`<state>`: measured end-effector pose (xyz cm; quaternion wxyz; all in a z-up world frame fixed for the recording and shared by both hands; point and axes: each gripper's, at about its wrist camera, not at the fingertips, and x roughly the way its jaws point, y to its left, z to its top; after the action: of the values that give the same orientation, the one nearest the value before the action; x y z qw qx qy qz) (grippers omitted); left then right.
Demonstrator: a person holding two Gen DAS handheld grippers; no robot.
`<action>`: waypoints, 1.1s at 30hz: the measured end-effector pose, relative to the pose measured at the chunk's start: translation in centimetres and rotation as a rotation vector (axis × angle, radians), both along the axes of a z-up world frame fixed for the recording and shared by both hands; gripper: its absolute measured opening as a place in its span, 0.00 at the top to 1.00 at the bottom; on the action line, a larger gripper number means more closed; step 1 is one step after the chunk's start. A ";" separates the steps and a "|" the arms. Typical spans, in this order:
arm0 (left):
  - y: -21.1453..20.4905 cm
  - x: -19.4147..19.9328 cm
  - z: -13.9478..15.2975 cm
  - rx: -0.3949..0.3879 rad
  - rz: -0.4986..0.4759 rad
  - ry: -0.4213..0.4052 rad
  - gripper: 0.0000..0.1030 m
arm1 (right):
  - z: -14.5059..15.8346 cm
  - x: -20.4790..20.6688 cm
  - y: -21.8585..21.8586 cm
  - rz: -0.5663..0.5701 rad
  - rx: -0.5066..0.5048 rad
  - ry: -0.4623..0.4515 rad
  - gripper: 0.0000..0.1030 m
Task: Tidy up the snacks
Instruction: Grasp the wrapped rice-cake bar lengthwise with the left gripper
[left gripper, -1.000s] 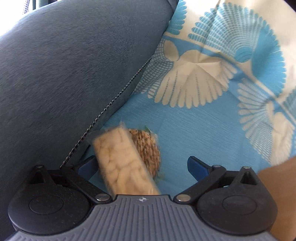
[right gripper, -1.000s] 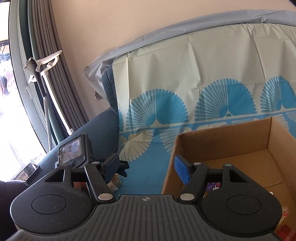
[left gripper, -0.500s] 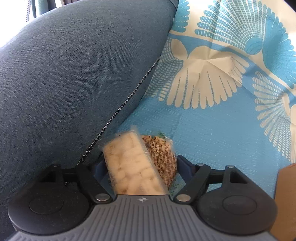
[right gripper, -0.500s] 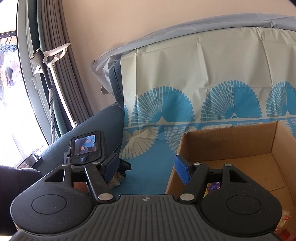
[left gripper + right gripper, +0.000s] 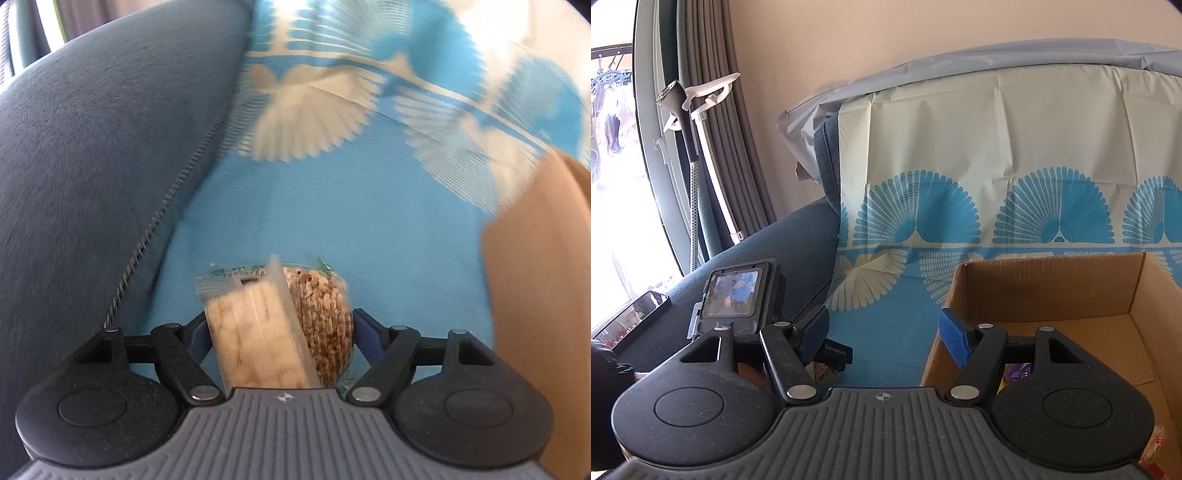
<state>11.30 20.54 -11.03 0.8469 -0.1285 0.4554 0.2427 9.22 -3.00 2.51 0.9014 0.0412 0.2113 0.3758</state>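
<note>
Now that its jaws have just closed, the left hand-held gripper [image 5: 279, 332] holds two wrapped snack bars [image 5: 255, 332] between its pads; the cardboard box [image 5: 543, 266], their likely destination, sits to its right. The right hand-held gripper [image 5: 884, 334] gapes empty.

Setting: a home living room. Indicators: an upholstered blue-grey sofa [image 5: 798, 251] draped with a fan-patterned blue and cream cover [image 5: 997, 206]; pleated grey curtains [image 5: 716, 122] beside a bright window [image 5: 613, 184]; a plain painted wall [image 5: 886, 29]; a phone [image 5: 631, 317] resting on the sofa arm.
</note>
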 end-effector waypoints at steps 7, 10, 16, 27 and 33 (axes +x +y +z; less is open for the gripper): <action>-4.1 -5.1 0.7 -0.066 -0.220 -0.034 0.22 | 0.1 -1.5 0.2 0.020 -0.029 -0.052 0.33; -5.2 -7.1 0.8 -0.094 -0.296 -0.057 0.22 | 0.2 -2.3 0.0 0.025 -0.040 -0.067 0.33; -4.9 -10.0 1.1 -0.180 -0.329 -0.110 0.21 | 0.6 -3.8 -1.3 0.005 -0.046 -0.078 0.33; -2.2 -12.5 1.7 -0.295 -0.258 -0.150 0.26 | 0.3 -7.1 -3.6 -0.076 -0.056 -0.032 0.33; -6.3 -11.6 1.5 -0.199 -0.526 -0.008 0.20 | 0.4 -8.5 -3.0 -0.060 -0.084 -0.053 0.33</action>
<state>-0.25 14.24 -9.57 0.8658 -0.0893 0.4913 -0.0319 0.73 -5.99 2.90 0.9184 -0.0004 0.2018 0.3404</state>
